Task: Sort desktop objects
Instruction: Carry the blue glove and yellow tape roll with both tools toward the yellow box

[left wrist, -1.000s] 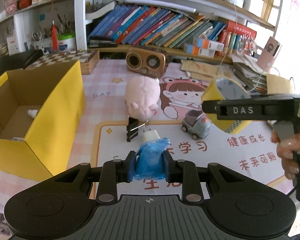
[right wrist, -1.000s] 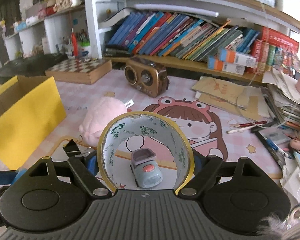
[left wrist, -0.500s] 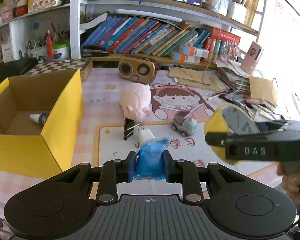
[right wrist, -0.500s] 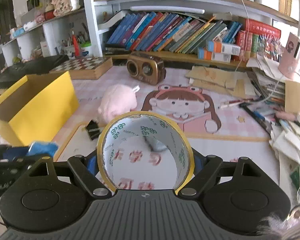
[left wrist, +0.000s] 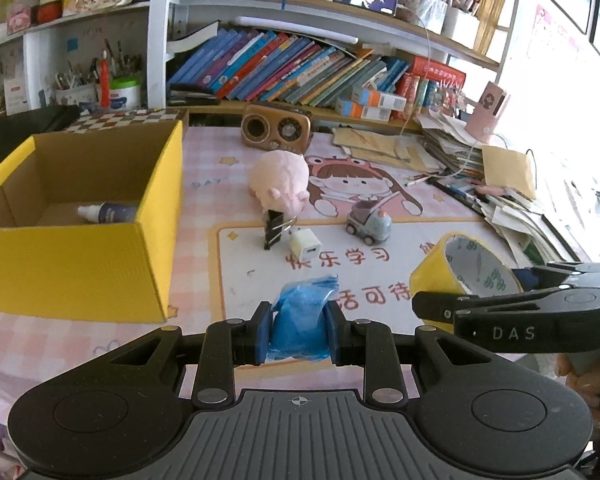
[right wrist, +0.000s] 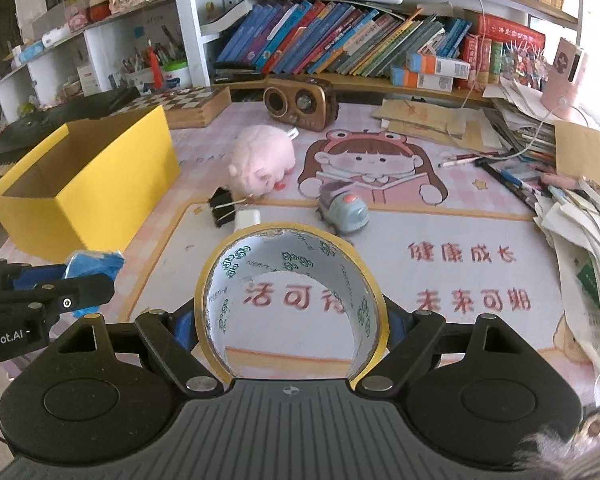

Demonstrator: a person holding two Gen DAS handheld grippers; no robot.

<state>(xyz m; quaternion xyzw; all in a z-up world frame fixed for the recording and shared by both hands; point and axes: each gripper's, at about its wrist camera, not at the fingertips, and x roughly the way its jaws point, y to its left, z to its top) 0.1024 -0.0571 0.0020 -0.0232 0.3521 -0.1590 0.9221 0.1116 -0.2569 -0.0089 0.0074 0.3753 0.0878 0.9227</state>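
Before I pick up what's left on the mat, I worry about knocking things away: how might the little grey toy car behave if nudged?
The grey toy car stands on wheels on the smooth printed mat, so it will probably roll away when pushed along its length. It looks small and plastic, so likely light. Its rounded body may slip between fingers; gripping across the flatter sides seems safer.

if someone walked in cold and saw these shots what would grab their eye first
Most striking is the big roll of yellow tape clamped in the right claw, filling the near middle of its view. Next, the crumpled blue bag pinched in the left claw. Beyond them, the bright yellow box stands open on the left of the desk, a small bottle lying inside.
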